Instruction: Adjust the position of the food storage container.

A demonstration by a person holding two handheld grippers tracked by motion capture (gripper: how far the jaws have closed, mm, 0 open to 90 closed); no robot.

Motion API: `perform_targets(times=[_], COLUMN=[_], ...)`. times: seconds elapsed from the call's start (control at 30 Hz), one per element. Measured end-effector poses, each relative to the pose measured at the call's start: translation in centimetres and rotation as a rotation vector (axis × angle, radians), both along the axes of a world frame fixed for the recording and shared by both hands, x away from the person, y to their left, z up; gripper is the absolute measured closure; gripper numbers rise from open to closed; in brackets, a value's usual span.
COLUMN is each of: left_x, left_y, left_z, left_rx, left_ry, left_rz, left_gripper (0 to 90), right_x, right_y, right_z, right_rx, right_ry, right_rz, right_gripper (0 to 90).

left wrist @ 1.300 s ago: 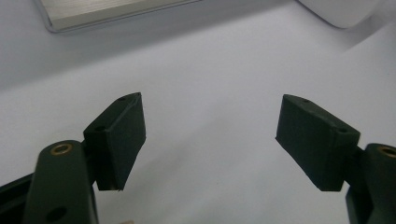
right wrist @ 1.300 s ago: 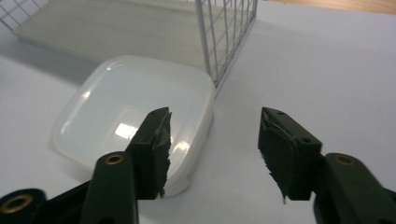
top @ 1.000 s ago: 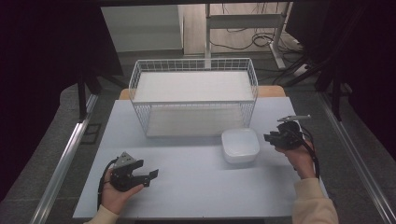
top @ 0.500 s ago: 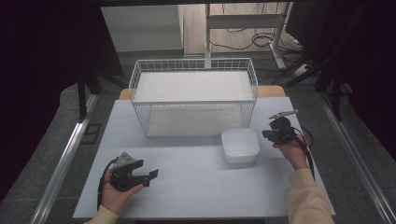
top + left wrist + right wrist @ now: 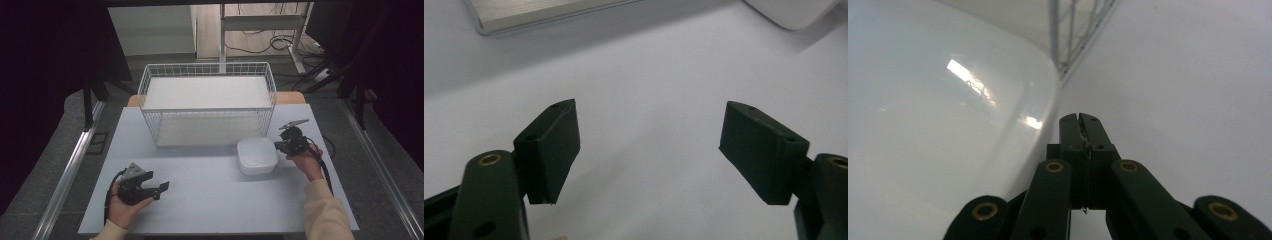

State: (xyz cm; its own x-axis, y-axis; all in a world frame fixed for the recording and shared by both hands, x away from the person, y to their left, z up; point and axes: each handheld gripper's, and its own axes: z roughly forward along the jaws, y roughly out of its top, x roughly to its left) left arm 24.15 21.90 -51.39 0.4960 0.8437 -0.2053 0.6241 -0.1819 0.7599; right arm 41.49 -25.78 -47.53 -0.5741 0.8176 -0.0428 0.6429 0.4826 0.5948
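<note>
The white lidded container (image 5: 257, 155) sat on the table (image 5: 210, 210) just in front of the wire basket (image 5: 207, 102), near that basket's right front corner. The right gripper (image 5: 278, 146) lay just beside the container's right edge, its jaws pressed together with nothing between them, having just closed. The left gripper (image 5: 161, 188) rested well apart from the container, to its left and nearer the person, jaws spread wide over bare table

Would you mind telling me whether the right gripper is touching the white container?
Cannot tell. In the right gripper view the shut right gripper sits right beside the white container, but no plain gap or contact shows; the high view is too coarse.
</note>
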Motion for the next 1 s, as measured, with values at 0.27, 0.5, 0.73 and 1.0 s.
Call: perform_targets(times=[0.27, 0.5, 0.73, 1.0], left_x=[0.0, 0.0, 0.0, 0.0], left_y=[0.0, -0.1, -0.1, -0.1], left_z=[0.1, 0.1, 0.1, 0.1], left_rx=[0.002, -0.002, -0.004, -0.002], left_ry=[-0.004, -0.003, 0.0, 0.0], left_rz=[0.003, 0.005, -0.002, -0.005], left_gripper=[23.5, 23.4, 23.4, 23.4], right_x=[-0.2, -0.3, -0.3, -0.4], right_y=[1.1, 1.9, 2.8, 4.2], right_z=[-0.1, 0.0, -0.2, -0.3], right_rx=[-0.039, -0.044, -0.053, -0.058], right_ry=[-0.006, -0.022, -0.033, -0.036], right_rz=[0.028, 0.054, 0.091, 0.12], right_gripper=[89.9, 90.0, 90.0, 90.0])
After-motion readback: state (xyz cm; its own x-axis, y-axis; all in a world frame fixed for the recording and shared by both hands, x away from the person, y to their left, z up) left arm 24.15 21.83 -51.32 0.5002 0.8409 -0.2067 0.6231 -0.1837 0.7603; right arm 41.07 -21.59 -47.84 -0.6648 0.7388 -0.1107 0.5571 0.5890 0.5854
